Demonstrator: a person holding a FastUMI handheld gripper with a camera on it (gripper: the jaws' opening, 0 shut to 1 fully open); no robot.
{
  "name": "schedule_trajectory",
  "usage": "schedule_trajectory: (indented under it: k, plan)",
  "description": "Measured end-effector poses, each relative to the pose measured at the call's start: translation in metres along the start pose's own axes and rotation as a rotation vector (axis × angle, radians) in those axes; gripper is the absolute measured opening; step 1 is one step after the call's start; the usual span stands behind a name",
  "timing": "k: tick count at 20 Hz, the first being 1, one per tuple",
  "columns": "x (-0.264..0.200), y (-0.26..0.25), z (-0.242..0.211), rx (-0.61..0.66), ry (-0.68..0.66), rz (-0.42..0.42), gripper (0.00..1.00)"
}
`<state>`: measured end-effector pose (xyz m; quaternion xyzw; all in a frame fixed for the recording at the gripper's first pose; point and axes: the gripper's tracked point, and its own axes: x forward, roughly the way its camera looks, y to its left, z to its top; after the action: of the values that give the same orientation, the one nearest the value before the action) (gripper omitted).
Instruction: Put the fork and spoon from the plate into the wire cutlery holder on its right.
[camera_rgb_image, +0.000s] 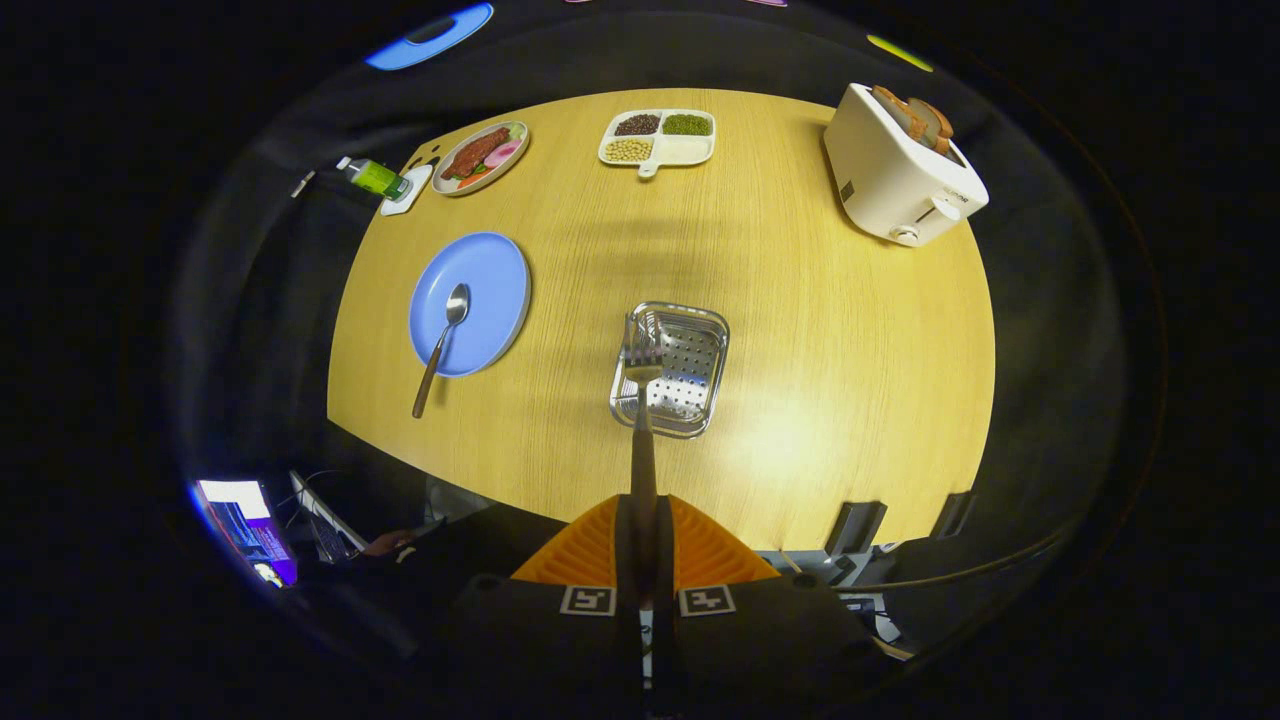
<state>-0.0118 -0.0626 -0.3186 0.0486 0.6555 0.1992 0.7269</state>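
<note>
Blue plate (487, 285); silver perforated holder (690, 360); white toaster (893, 180).

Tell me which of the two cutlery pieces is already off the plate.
The fork: the gripper is shut on its handle, tines over the wire cutlery holder. The spoon lies on the blue plate.
</note>
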Motion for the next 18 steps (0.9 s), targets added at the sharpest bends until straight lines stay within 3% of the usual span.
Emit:
schedule_trajectory:
  k: [9,18]
  plan:
    - [0.048,-0.018,0.008,-0.023,0.149,-0.047,0.08]
    - [0.066,-0.017,0.019,-0.032,0.147,-0.062,0.12]
